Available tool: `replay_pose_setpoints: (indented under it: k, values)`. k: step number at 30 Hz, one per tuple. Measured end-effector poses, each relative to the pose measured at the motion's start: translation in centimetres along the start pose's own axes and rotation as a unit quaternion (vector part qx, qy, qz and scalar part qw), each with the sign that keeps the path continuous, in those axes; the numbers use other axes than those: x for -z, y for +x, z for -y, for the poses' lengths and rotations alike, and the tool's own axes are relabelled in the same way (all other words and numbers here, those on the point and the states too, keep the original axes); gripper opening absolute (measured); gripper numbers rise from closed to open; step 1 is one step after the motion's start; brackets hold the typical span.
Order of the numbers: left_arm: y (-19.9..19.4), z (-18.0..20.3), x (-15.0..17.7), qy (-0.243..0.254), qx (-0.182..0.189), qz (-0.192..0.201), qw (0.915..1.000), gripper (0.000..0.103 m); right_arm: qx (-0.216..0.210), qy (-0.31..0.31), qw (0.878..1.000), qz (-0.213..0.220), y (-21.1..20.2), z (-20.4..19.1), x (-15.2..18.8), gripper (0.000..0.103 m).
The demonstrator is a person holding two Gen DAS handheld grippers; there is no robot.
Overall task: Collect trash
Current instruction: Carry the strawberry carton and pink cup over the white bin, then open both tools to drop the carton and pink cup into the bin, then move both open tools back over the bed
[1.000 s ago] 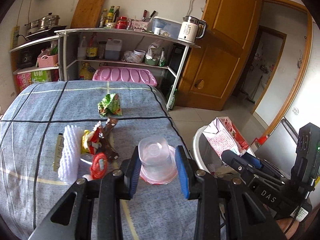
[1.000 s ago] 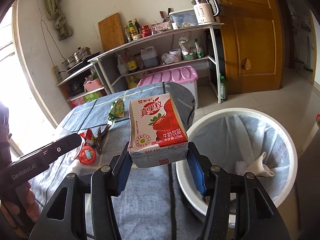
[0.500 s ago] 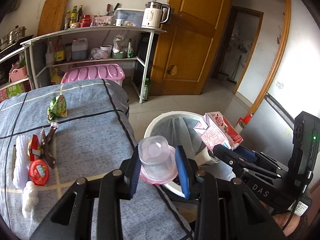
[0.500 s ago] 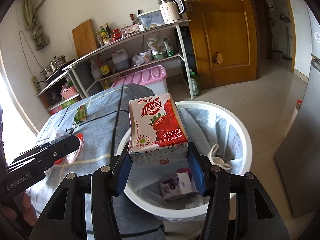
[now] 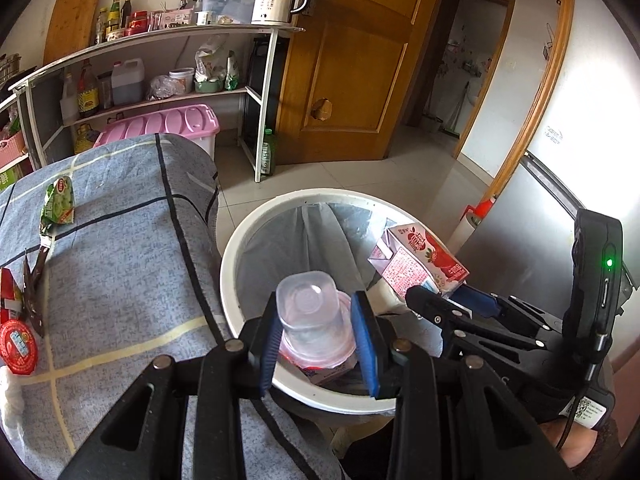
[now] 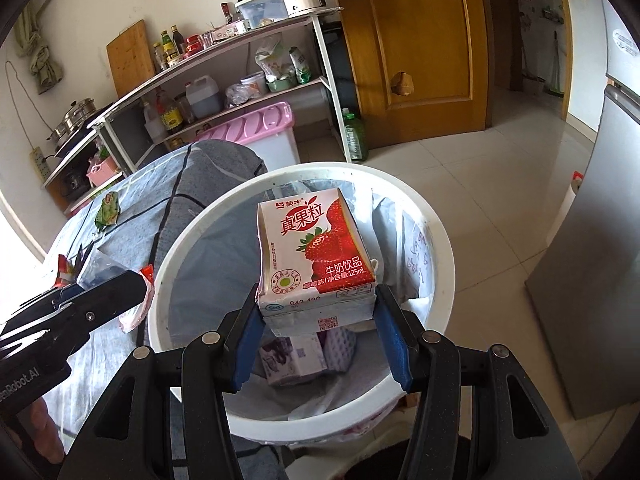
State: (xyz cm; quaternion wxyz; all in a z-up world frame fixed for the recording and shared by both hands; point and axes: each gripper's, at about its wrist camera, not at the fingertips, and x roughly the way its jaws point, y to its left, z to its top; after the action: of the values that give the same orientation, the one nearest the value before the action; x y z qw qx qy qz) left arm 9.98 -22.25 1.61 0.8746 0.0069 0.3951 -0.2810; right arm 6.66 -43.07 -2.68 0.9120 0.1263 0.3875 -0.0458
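Observation:
My left gripper is shut on a clear plastic cup with a pink rim, held over the near edge of the white trash bin. My right gripper is shut on a strawberry milk carton, which hangs above the open bin. In the left wrist view the same carton shows at the right, over the bin's far side. The bin has a grey liner, and a purple box lies at its bottom.
The blue checked table sits left of the bin and bears a green wrapper, a red lid and other scraps. A shelf rack, a pink crate, a wooden door and a grey fridge surround the tiled floor.
Both grippers have swung right from over the table to above the trash bin, each still holding its item. The bin's inside has come into view.

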Motion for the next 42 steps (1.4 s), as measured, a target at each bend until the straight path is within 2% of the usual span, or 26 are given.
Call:
replay_pose_setpoints:
  k: [4, 7, 9, 11, 14, 25, 33, 42]
  values:
    - [0.4, 0.0, 0.2, -0.001, -0.001, -0.008, 1.0000, 0.037, 0.009, -0.002, 1.000, -0.006, 0.4, 0.3, 0.1, 0.055]
    - [0.7, -0.1, 0.4, -0.005, 0.004, -0.012, 0.9999, 0.050, -0.001, 0.005, 1.000, -0.010, 0.6, 0.6, 0.1, 0.055]
    - [0.5, -0.1, 0.4, -0.005, 0.006, -0.012, 0.9999, 0.051, -0.001, 0.008, 1.000, -0.011, 0.6, 0.8, 0.3, 0.055]
    - [0.3, -0.2, 0.4, -0.007, 0.005, -0.009, 0.9999, 0.059, 0.002, 0.006, 1.000, -0.010, 0.6, 0.6, 0.3, 0.055]
    - [-0.1, -0.6, 0.4, -0.012, 0.006, -0.005, 0.9999, 0.062, 0.001, 0.007, 1.000, -0.008, 0.3, 0.4, 0.3, 0.055]
    - [-2.5, -2.7, 0.8, -0.034, -0.002, 0.013, 0.9993, 0.063, -0.018, 0.005, 1.000, 0.008, -0.9, -1.4, 0.3, 0.055]
    - [-4.9, -4.9, 1.5, -0.053, -0.022, 0.030, 0.9979, 0.063, -0.049, -0.006, 0.998, 0.037, -2.0, -3.7, 0.4, 0.062]
    - [-7.5, -9.4, 2.9, -0.096, -0.048, 0.039, 0.9935, 0.063, -0.069, -0.060, 0.993, 0.069, -2.9, -7.9, 0.3, 0.067]
